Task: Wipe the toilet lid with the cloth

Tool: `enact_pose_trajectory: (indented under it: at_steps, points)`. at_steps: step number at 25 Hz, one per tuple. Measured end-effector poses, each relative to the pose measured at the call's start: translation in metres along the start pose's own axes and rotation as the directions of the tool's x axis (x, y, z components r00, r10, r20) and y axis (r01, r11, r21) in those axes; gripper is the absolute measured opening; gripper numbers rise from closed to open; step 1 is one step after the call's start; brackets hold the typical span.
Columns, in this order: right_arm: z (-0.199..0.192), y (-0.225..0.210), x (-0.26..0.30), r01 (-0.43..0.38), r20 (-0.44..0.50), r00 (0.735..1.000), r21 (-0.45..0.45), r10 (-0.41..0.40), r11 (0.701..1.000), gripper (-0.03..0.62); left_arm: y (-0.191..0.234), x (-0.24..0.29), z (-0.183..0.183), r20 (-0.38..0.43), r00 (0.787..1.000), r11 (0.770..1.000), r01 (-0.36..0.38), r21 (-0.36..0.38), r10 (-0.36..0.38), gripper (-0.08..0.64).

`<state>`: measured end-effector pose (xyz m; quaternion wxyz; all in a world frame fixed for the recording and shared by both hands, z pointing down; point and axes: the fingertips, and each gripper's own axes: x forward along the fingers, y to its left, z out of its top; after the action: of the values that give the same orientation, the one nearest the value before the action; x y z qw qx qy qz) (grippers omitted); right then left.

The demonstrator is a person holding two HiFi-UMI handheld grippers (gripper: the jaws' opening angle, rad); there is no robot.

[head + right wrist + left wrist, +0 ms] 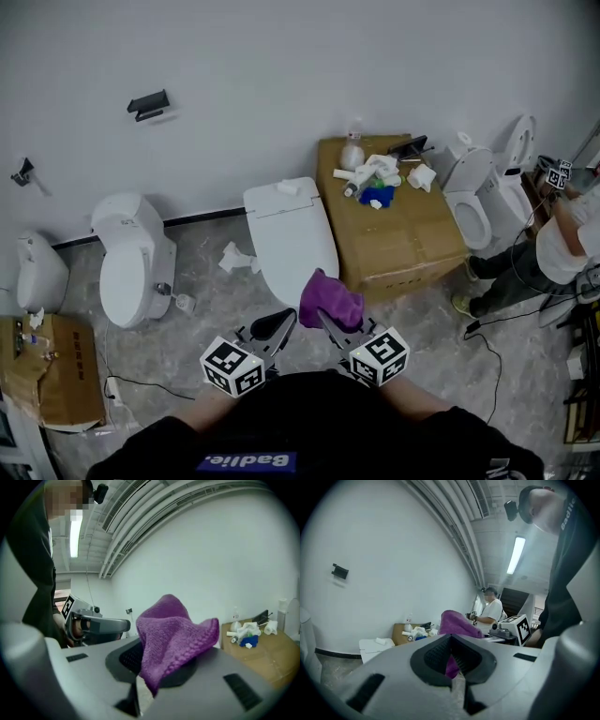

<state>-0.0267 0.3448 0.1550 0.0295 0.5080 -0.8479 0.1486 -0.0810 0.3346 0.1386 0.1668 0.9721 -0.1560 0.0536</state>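
cloth (330, 300) purple, bunched, held clear above the near end of the toilet lid (291, 244) | right gripper (328, 323) clamped on its edge | left gripper (279, 323) jaws together, empty, alongside | toilet lid down, no contact yet: wiping looks wholly ahead

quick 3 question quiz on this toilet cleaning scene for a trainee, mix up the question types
1. True or false: the purple cloth lies flat on the toilet lid.
2. Which gripper holds the cloth?
3. Fill in: in the head view, the cardboard box stands on the ____ side of that toilet.

Key: 1 false, it is held up in the air; 2 the right gripper; 3 right.
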Motion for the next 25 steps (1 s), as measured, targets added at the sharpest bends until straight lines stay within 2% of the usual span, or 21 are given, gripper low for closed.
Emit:
enact_pose_trajectory:
  at_steps: [14,25]
  points:
    - [-0.006,0.024,0.003,-0.070,0.008,0.997,-0.033,0.071,0.997,0.054,-0.007,-0.013,-0.006,0.007,1.000,0.999,0.016,0.050,-0.016,0.015]
    - [-0.008,0.028,-0.001,-0.077,0.004,0.997,-0.029,0.078,0.997,0.055,-0.012,-0.019,-0.008,0.011,1.000,0.998,0.009,0.061,-0.010,0.015]
